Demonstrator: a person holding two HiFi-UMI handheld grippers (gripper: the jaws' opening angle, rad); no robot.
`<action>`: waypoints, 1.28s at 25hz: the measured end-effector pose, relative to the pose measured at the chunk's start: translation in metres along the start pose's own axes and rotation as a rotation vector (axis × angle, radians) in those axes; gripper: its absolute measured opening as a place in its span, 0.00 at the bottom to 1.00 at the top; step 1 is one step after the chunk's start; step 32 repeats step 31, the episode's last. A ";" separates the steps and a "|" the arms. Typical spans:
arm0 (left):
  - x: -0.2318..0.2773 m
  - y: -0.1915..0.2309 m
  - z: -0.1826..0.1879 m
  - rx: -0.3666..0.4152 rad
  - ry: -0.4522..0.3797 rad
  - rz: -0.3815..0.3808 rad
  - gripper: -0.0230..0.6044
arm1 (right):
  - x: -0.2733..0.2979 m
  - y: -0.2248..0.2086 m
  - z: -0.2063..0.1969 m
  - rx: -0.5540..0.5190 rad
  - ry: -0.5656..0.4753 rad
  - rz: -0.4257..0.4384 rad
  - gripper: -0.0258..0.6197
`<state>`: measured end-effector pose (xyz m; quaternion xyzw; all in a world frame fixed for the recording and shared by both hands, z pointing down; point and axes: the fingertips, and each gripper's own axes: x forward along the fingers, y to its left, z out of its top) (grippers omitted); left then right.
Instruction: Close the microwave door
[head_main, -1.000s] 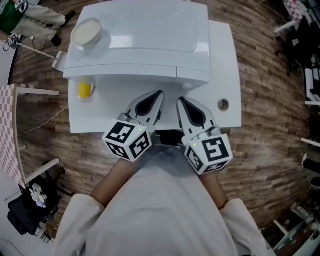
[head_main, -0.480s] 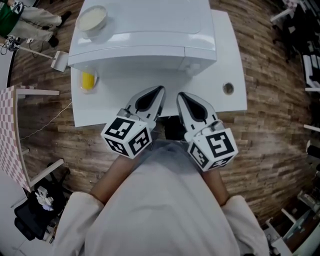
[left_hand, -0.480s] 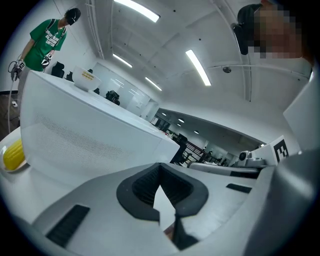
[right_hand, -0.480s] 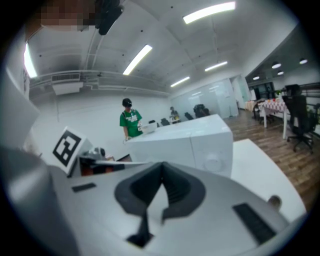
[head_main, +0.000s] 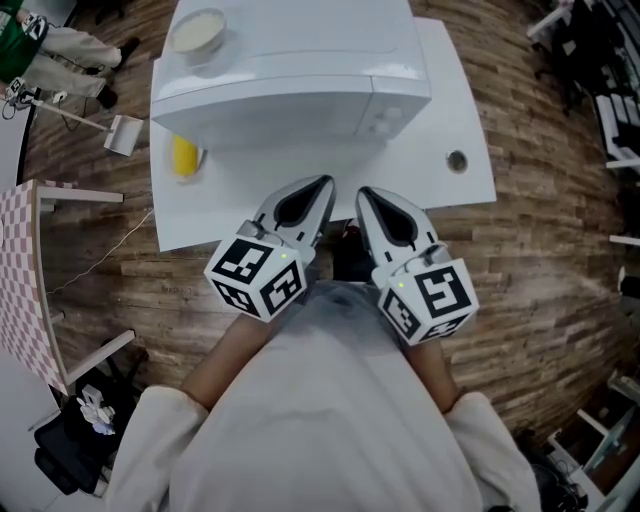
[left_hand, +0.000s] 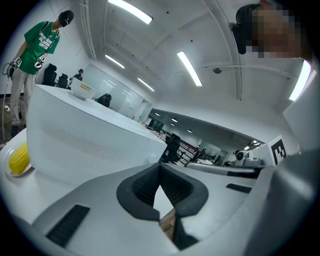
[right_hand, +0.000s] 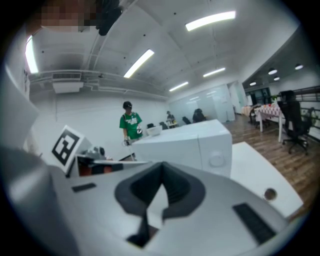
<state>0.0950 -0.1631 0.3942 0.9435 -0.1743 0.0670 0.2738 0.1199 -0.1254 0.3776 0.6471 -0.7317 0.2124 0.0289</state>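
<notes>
The white microwave (head_main: 290, 70) stands on a white table (head_main: 450, 110), and its door (head_main: 265, 118) lies flush with the front. Its front also shows in the left gripper view (left_hand: 90, 135) and, with a round knob, in the right gripper view (right_hand: 190, 142). My left gripper (head_main: 322, 184) and right gripper (head_main: 362, 192) hang side by side over the table's near edge, a short way in front of the door and not touching it. Both are shut, and nothing sits between the left gripper's tips (left_hand: 160, 166) or the right gripper's tips (right_hand: 161, 167).
A white bowl (head_main: 198, 30) rests on top of the microwave at its left end. A yellow item on a small plate (head_main: 183, 155) lies on the table left of the microwave. A round hole (head_main: 457, 160) is in the table at right. A person in green (left_hand: 45, 45) stands beyond.
The microwave and table have shifted up in the head view, and more of the microwave's front now shows. Both grippers stay shut and side by side at the near edge.
</notes>
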 end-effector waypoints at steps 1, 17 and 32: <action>-0.004 -0.002 -0.001 0.003 -0.001 -0.003 0.06 | -0.003 0.003 -0.001 0.000 -0.002 -0.002 0.08; -0.055 -0.027 -0.007 0.037 -0.016 -0.049 0.06 | -0.040 0.032 -0.011 -0.022 -0.008 0.018 0.08; -0.082 -0.034 -0.019 0.034 -0.007 -0.063 0.06 | -0.052 0.054 -0.010 -0.011 -0.007 0.049 0.08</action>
